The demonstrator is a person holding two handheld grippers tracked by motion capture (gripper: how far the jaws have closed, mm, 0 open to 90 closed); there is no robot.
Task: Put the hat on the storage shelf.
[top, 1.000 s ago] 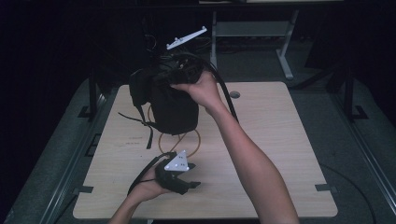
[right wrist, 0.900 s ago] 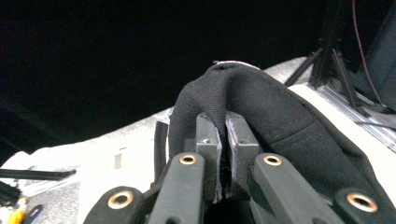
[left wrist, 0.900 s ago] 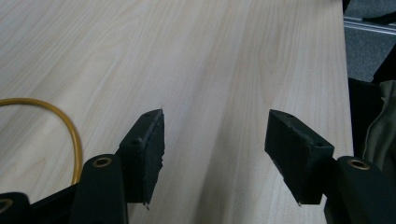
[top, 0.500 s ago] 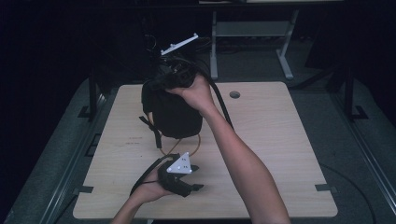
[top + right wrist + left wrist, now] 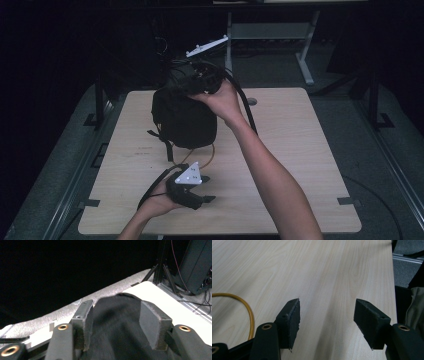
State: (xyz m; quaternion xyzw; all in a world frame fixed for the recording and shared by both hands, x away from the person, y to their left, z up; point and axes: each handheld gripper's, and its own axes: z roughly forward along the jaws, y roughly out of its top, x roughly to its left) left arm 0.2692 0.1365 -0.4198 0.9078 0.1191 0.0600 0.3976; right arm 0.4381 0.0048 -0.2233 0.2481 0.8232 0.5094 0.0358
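Observation:
A black fabric bag stands upright on the far left part of the wooden table. My right gripper is at the bag's top. In the right gripper view the jaws stand wide apart with the bag's fabric bulging up between them, so the right gripper is open. My left gripper rests low near the table's front edge, in front of the bag. It is open over bare wood. A yellow cable loops out from under the bag and curves past the left jaw.
A round cable hole sits in the table just right of the bag. Behind the table stands a grey metal desk frame. A dark case with wires stands on the floor beyond the table's edge. Black straps hang from the bag's left side.
The right gripper has brought the bag down and slightly nearer, from raised and tilted to standing on the table. The left gripper has stayed in place.

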